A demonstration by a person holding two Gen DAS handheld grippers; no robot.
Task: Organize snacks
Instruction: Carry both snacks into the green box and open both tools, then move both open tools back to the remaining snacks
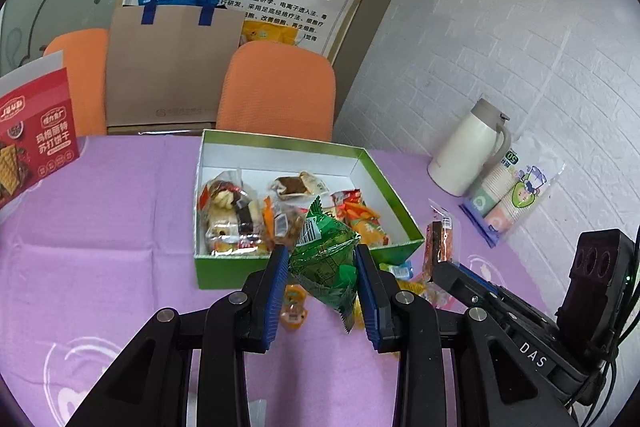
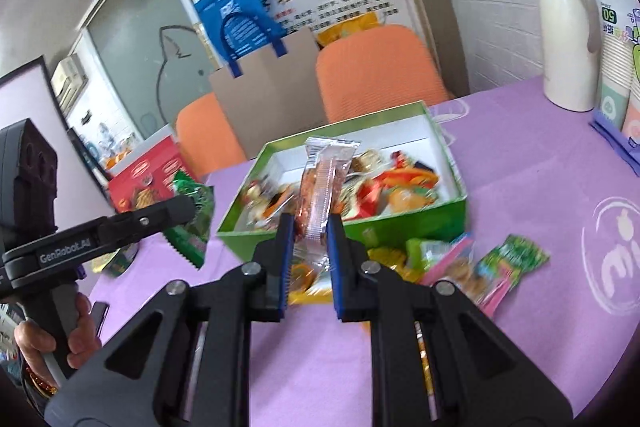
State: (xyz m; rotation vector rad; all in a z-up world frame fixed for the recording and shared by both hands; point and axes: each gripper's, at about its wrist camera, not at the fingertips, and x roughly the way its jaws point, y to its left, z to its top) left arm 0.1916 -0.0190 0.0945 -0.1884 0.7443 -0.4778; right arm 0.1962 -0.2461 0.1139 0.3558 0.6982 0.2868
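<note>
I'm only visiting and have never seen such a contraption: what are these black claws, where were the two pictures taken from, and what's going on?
There is no robot: a person's hand holds a black two-finger gripper in each hand. Each picture comes from a camera on one gripper, looking along its fingers. The left gripper pinches a green crinkled snack packet; the right gripper pinches a long clear wrapper with reddish filling. On the purple tablecloth stands an open green cardboard box holding snacks, with loose packets in front. A white jug stands by the wall.
</note>
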